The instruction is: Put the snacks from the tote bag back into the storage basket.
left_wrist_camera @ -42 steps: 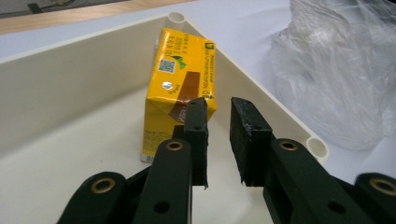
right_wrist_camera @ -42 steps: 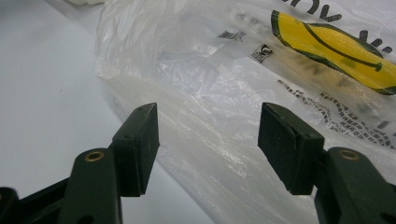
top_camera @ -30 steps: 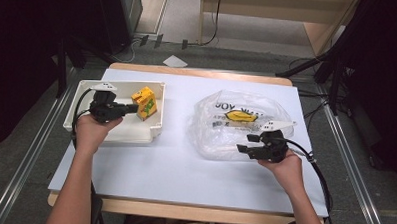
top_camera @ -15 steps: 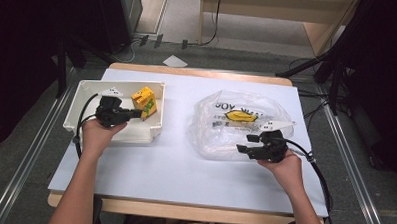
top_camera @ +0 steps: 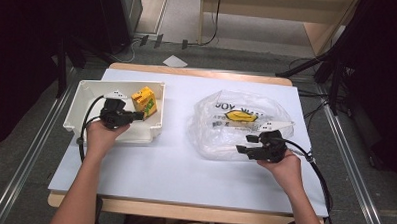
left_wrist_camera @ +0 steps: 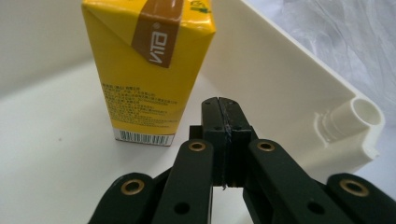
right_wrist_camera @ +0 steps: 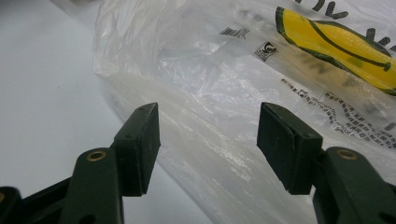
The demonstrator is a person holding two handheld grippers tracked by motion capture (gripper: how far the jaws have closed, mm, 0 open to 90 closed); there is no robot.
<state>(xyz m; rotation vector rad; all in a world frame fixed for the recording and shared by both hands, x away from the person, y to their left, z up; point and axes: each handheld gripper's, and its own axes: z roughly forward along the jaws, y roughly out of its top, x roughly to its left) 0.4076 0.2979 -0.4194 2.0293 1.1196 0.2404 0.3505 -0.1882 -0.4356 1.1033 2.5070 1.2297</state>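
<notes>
Left gripper: your left gripper (top_camera: 131,114) sits inside the white tray (top_camera: 82,95), jaws pressed fully together with nothing between them; in the left gripper view the tips (left_wrist_camera: 223,105) stop just beside the carton, not gripping it.
Carton: the yellow drink carton (top_camera: 144,101) stands upright in the tray's far right corner; its barcode (left_wrist_camera: 144,136) faces your jaws.
Right gripper: your right gripper (top_camera: 245,144) has its jaws spread wide, resting at the near edge of the plastic bag; the film passes between the pads (right_wrist_camera: 140,144).
Bag: the clear plastic bag (top_camera: 241,118) lies crumpled and flat on the white table (top_camera: 175,161), right of the tray, well apart from it, yellow print (right_wrist_camera: 336,42) facing up.
</notes>
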